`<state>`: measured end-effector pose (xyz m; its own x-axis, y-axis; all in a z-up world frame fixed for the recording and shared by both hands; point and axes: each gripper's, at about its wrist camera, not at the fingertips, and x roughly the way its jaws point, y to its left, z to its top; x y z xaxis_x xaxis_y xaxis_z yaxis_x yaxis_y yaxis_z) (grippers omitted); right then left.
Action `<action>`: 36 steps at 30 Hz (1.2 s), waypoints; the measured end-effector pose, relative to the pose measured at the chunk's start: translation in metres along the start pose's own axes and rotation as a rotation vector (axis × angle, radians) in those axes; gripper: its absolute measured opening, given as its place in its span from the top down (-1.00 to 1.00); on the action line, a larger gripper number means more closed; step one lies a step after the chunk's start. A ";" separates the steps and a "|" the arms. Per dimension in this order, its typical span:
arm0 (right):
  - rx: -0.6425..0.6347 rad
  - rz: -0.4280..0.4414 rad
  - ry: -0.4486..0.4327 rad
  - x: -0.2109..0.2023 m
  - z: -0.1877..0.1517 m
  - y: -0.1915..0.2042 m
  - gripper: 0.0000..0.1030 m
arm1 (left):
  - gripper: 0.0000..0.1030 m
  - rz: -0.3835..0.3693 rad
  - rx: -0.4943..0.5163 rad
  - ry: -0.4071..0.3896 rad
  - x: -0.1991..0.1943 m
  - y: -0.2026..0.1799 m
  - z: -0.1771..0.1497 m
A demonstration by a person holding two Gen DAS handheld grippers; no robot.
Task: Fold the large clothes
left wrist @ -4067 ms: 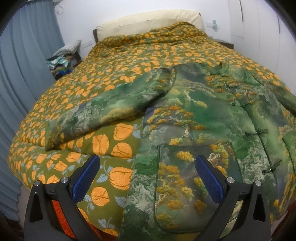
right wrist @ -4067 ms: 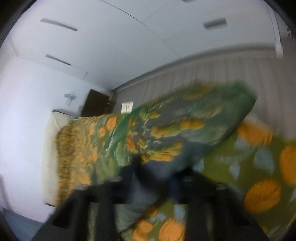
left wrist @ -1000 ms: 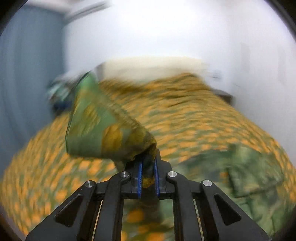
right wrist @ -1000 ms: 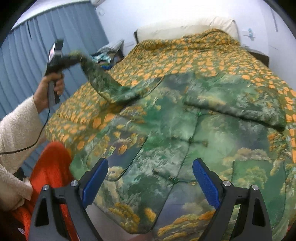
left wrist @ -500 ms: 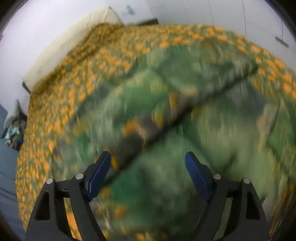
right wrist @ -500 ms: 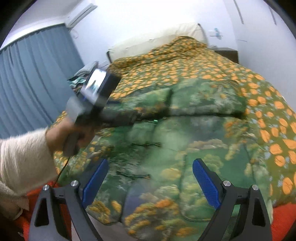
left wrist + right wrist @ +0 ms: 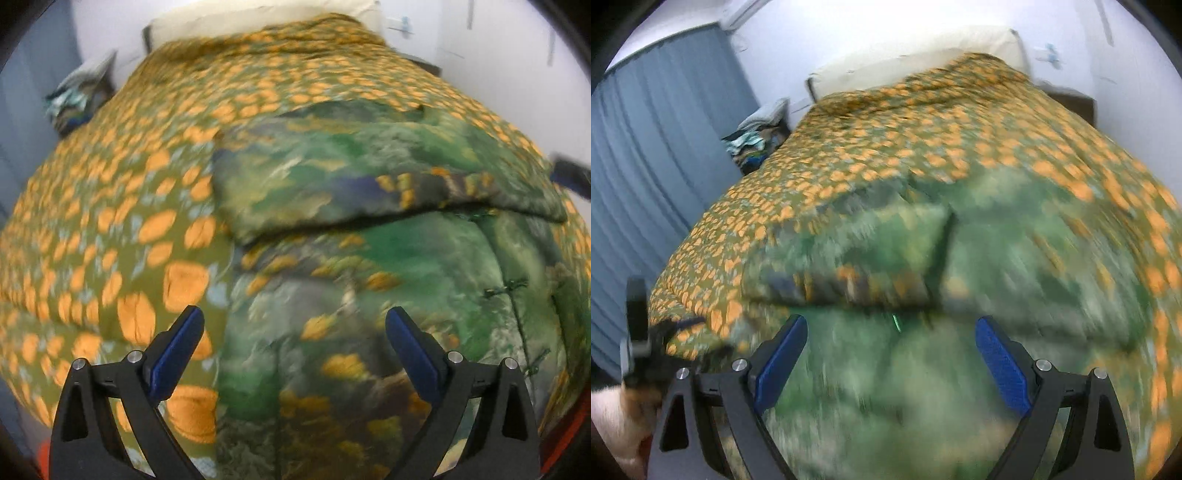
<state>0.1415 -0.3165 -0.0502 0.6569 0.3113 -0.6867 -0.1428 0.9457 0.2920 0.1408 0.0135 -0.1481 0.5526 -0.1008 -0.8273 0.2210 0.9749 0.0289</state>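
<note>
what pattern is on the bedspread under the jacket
Orange fruit-like blobs with pale leaves on an olive-green ground; the bedspread shows best in the left wrist view.

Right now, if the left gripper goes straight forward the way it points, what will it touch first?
Most likely the green padded jacket on the bed: its lower front fills the gap between the open left gripper fingers. Depth is uncertain because of blur.

Garment: your green landscape-print padded jacket [image 7: 388,266], front up.
Sleeves: both folded across chest.
Place: flat on bed.
</note>
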 end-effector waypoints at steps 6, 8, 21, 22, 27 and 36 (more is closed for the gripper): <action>-0.038 0.031 0.115 0.096 0.020 0.008 -0.77 | -0.92 0.044 -0.020 0.054 0.020 0.011 -0.019; 0.024 -0.024 0.236 0.129 0.009 -0.002 -0.76 | -0.92 0.053 -0.025 0.087 0.026 0.015 -0.024; 0.076 -0.118 0.138 0.008 -0.046 -0.010 -0.74 | -0.93 0.133 -0.077 0.024 -0.010 0.023 -0.014; 0.088 -0.124 0.131 -0.001 -0.049 -0.015 -0.74 | -0.93 0.142 -0.069 0.018 -0.011 0.022 -0.013; 0.123 -0.167 0.092 -0.037 -0.067 -0.022 -0.74 | -0.93 0.168 -0.036 0.005 -0.019 0.015 -0.014; 0.158 -0.183 0.099 -0.080 -0.099 -0.031 -0.74 | -0.93 0.121 -0.014 0.071 -0.035 0.034 -0.038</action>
<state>0.0202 -0.3619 -0.0702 0.5845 0.1514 -0.7971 0.0940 0.9632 0.2519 0.0985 0.0574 -0.1391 0.5165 0.0312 -0.8557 0.1446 0.9818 0.1230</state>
